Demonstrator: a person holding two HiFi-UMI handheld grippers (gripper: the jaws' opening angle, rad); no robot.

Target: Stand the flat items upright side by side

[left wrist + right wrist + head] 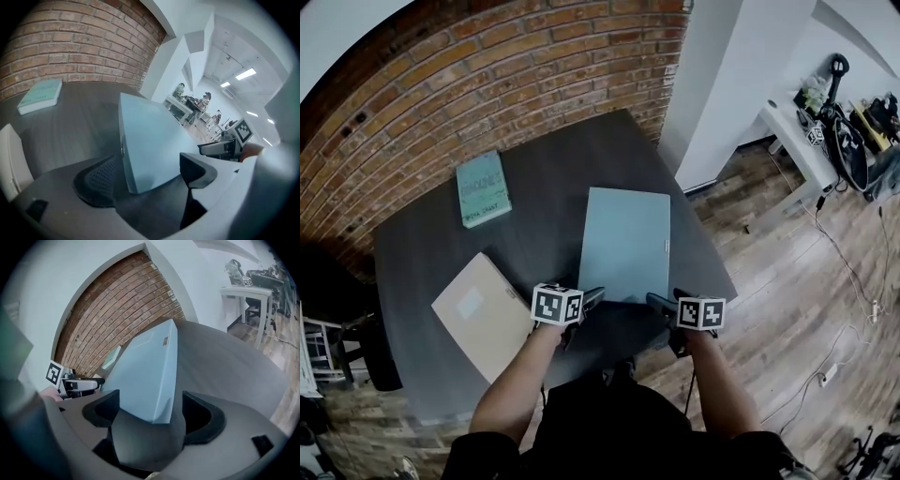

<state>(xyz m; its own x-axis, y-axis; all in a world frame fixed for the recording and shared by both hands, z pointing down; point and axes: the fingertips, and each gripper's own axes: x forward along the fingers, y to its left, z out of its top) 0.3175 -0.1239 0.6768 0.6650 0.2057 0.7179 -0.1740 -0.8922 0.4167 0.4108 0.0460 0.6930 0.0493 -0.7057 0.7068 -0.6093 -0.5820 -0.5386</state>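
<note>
Bottom centre of the head view, the pale blue book (625, 244) lies flat, long axis running away up-frame. Left gripper (592, 299) and right gripper (657, 301) are both open, each straddling a near corner.

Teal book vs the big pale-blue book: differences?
Size: teal book is much smaller than pale-blue book.
Cover: teal book carries printed lettering; pale-blue book looks nearly plain.
Place: teal book lies by the brick wall; pale-blue book's near corners sit between the open fingers of left gripper and right gripper.
Shared: both lie flat on the dark table.
</note>
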